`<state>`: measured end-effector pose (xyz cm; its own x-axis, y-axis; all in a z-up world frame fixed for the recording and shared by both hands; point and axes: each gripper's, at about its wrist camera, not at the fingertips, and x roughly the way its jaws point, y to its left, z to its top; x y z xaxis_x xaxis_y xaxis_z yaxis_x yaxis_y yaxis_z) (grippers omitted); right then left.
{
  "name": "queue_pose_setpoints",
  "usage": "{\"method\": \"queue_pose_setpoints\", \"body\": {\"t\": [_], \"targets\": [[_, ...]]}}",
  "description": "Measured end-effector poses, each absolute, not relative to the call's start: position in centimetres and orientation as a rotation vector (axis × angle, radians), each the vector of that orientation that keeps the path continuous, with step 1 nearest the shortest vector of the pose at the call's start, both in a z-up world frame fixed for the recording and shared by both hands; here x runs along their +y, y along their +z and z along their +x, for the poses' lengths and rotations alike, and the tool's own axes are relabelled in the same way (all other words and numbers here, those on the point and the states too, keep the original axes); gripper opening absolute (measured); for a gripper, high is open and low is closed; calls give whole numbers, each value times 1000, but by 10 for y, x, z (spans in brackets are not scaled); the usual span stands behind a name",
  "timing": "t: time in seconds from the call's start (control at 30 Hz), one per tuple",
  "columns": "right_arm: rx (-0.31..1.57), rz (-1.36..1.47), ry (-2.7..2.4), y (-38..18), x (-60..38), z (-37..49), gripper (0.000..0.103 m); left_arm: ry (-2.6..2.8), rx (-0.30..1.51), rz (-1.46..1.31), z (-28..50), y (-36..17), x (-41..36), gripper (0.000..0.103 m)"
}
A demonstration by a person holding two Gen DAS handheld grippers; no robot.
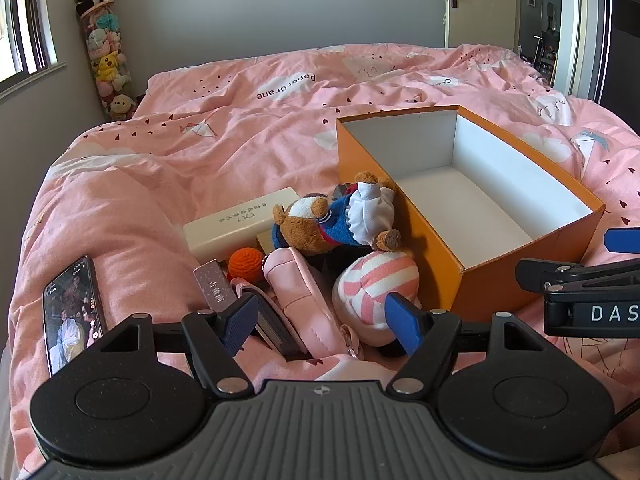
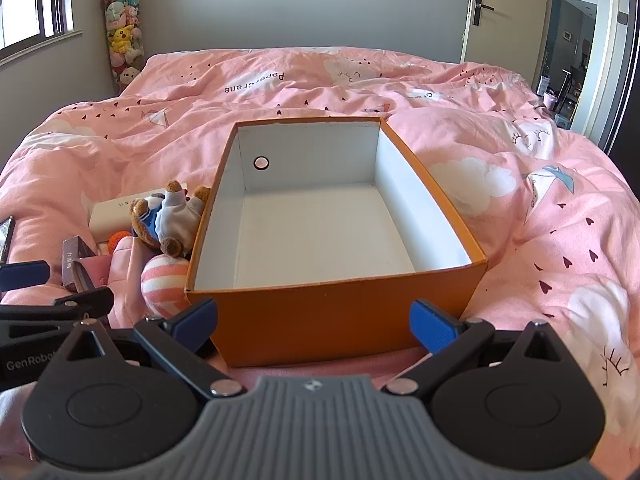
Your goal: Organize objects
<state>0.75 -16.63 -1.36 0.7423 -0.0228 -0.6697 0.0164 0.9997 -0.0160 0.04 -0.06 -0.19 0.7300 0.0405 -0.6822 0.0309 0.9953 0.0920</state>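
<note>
An empty orange box (image 2: 344, 312) with a white inside stands on the pink bed; it also shows in the left wrist view (image 1: 504, 276). Left of it lies a pile: a brown teddy bear (image 1: 336, 216), a pink-striped plush ball (image 1: 376, 284), a pink pouch (image 1: 300, 300), an orange crochet ball (image 1: 245, 265), a cream case (image 1: 240, 224) and a dark card box (image 1: 216, 292). My left gripper (image 1: 322, 320) is open just before the pouch and striped ball. My right gripper (image 2: 314, 322) is open before the box's near wall.
A phone (image 1: 74, 312) with a lit screen lies on the quilt at the left. A tall tube of plush toys (image 1: 106, 52) stands in the far left corner. A door (image 2: 476, 8) is open at the far right. The pink quilt (image 2: 540, 208) spreads right of the box.
</note>
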Motion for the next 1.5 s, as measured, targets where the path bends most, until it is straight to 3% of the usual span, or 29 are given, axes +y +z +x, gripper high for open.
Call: {"method": "queue_pose_setpoints", "body": {"t": [1.4,1.5], "targets": [[789,-15,-33,-19,-164,10,102,-3,758,93,-2,-3,-3,85],[783,-8,-10,-18,-163,10,102,-20,758,76,-2,0,-1,79]]}}
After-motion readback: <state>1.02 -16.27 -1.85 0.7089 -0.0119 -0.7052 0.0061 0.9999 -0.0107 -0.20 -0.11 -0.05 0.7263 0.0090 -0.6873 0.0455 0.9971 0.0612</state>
